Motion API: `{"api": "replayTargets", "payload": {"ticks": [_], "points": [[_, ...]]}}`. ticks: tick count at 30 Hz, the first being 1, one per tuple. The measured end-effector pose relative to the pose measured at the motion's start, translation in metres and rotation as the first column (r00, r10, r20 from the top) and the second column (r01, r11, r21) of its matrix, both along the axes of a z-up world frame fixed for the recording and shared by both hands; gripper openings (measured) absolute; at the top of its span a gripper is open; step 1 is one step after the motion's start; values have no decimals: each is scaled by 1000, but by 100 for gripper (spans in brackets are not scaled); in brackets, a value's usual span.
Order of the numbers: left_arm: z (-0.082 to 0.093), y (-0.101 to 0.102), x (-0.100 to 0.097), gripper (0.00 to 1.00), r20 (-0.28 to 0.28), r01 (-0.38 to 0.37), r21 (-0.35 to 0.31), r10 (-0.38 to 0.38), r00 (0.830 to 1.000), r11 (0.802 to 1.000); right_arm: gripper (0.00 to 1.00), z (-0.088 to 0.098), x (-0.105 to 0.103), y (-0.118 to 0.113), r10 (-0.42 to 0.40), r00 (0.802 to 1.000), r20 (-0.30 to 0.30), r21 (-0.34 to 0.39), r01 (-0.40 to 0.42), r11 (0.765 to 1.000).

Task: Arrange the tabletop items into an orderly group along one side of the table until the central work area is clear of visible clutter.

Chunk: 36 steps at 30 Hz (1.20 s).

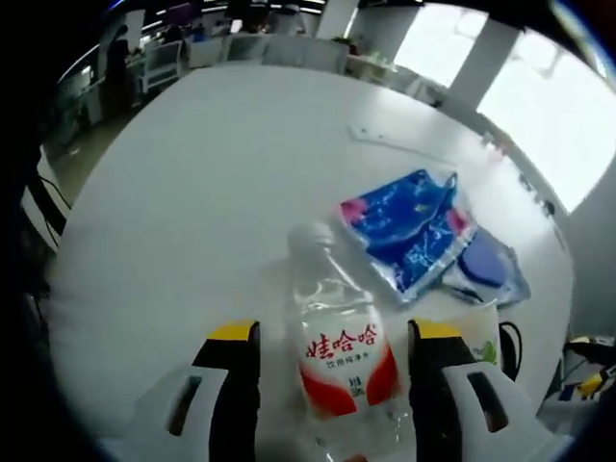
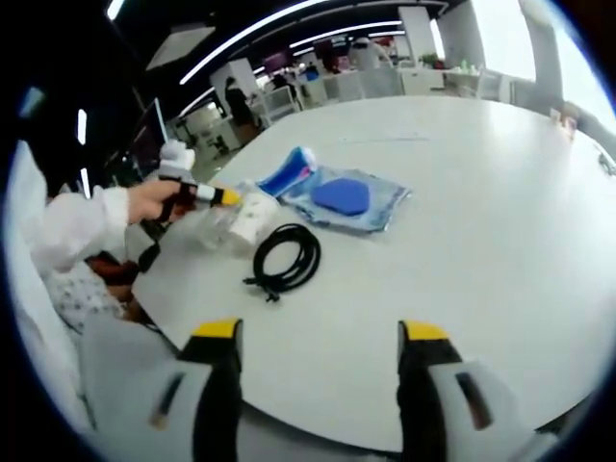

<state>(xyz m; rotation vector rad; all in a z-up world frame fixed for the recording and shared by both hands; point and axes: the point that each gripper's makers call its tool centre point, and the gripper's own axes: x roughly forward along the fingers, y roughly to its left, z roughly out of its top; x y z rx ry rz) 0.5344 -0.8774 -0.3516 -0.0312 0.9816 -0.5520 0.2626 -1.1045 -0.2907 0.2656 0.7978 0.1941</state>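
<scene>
A clear water bottle (image 1: 337, 346) with a red label lies on the white table (image 1: 192, 192), cap pointing away. My left gripper (image 1: 334, 332) stands open around it, a jaw on each side with a gap on the left. Beyond it lie a blue patterned packet (image 1: 404, 226) and a clear bag holding a blue pad (image 1: 484, 265). In the right gripper view, a person's hand holds the left gripper (image 2: 207, 195) over the bottle (image 2: 214, 226), next to a white cup (image 2: 252, 218), the blue packet (image 2: 289, 173), the bag (image 2: 342, 197) and a coiled black cable (image 2: 286, 257). My right gripper (image 2: 318, 337) is open, nothing between its jaws.
The round table's near edge (image 2: 289, 423) runs just under my right gripper. Wide bare tabletop (image 2: 481, 192) stretches to the right and far side. A person in a white sleeve (image 2: 77, 226) stands at the left. Desks and chairs (image 1: 192, 48) fill the room behind.
</scene>
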Motion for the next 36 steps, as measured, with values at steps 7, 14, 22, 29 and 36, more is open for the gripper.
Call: {"api": "replayTargets", "payload": {"ticks": [7, 14, 22, 29, 36], "points": [[-3, 0, 4, 53, 30, -17, 9, 17, 999, 1000, 63, -3, -6, -1, -9, 1000, -12, 4, 9, 1000], [-4, -4, 1, 47, 4, -53, -6, 53, 999, 999, 63, -4, -6, -3, -15, 1000, -14, 2, 15, 1000], [-3, -2, 1, 40, -18, -121, -42, 120, 993, 992, 62, -4, -7, -2, -12, 1000, -16, 3, 12, 1000], [8, 2, -3, 37, 20, -133, -56, 134, 991, 990, 62, -3, -5, -1, -8, 1000, -11, 1, 8, 1000], [30, 11, -8, 34, 38, -156, -110, 161, 986, 982, 62, 0, 0, 4, 4, 1000, 2, 8, -5, 1000]]}}
